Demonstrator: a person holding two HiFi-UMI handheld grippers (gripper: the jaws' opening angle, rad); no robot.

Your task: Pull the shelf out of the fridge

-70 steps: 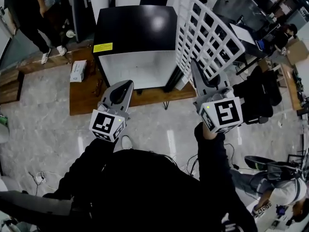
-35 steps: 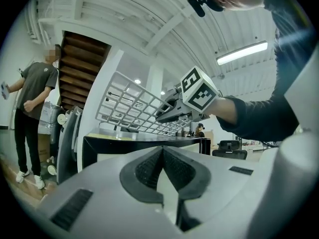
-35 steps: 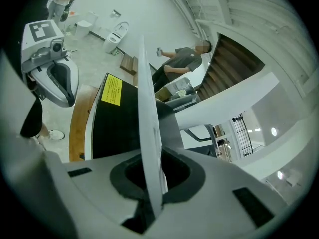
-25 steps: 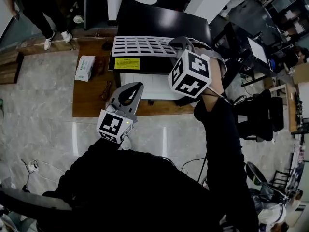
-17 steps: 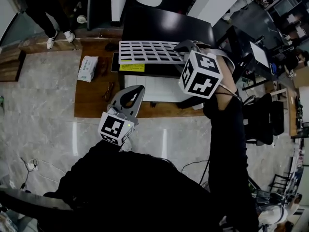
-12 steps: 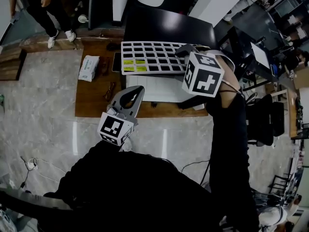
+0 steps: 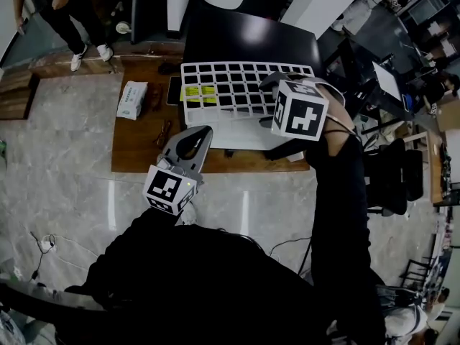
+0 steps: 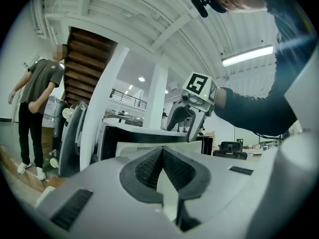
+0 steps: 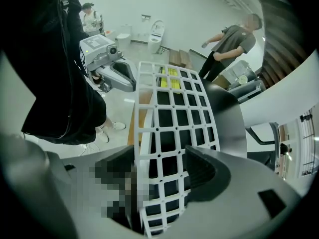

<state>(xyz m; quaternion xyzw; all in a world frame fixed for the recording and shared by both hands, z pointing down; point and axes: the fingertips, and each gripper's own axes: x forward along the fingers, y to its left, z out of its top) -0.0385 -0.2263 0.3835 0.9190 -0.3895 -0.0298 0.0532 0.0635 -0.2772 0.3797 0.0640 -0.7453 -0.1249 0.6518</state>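
The white grid shelf [image 7: 230,85] lies flat on the black top of the fridge [image 7: 251,38], with a yellow label showing through its cells. My right gripper [image 7: 272,81] is at the shelf's right edge. In the right gripper view the shelf [image 9: 174,113] runs between the jaws of the right gripper [image 9: 159,158]; the jaws are opening, and the right pad [image 9: 202,173] stands off the grid. My left gripper [image 7: 195,136] hangs in front of the fridge, away from the shelf. In its own view the left gripper [image 8: 162,149] is shut, with nothing between the pads.
The fridge stands on a low wooden platform [image 7: 136,146] with a white pack [image 7: 131,100] on it. A person [image 7: 50,13] stands at the far left. A black office chair [image 7: 399,175] and desks crowd the right. Grey marble floor [image 7: 65,185] lies to the left.
The shelf, held upright beside the fridge earlier, has been swung over and laid flat on the fridge top. The right gripper has stayed at its right edge. The left gripper has barely moved.
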